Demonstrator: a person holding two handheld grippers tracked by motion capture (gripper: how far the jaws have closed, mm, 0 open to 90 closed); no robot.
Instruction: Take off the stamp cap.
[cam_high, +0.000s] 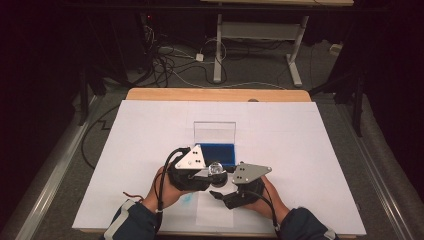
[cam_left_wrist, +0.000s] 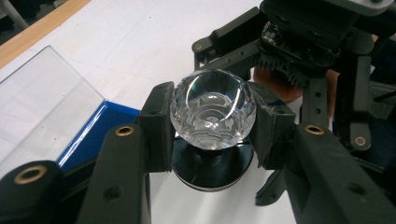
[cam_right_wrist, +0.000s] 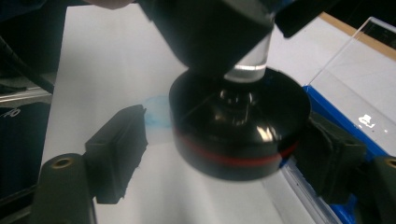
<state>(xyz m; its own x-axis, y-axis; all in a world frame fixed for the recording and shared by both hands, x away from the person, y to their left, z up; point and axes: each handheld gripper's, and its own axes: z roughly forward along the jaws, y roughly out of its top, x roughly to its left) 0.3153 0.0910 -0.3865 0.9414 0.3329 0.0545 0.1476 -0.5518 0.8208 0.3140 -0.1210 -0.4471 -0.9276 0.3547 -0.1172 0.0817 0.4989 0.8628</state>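
A faceted clear crystal (cam_left_wrist: 212, 109) sits on a round black base (cam_left_wrist: 212, 170) with a red stripe (cam_right_wrist: 233, 158). My left gripper (cam_left_wrist: 212, 121) is shut on the crystal, one pad on each side, and holds it just in front of the blue case (cam_high: 220, 152). In the high view the crystal (cam_high: 216, 169) shows between the two hands. My right gripper (cam_right_wrist: 224, 154) is open around the black base (cam_right_wrist: 238, 126). Its left pad stands well clear of the base. Its right pad is close against the base's side.
A blue-lined case (cam_left_wrist: 100, 128) with an upright clear lid (cam_high: 215, 132) stands just behind the grippers on the white sheet (cam_high: 150, 140). A faint blue smear (cam_right_wrist: 156, 109) marks the sheet near my left hand. Cables and a desk frame (cam_high: 255, 30) lie beyond the table's wooden far edge.
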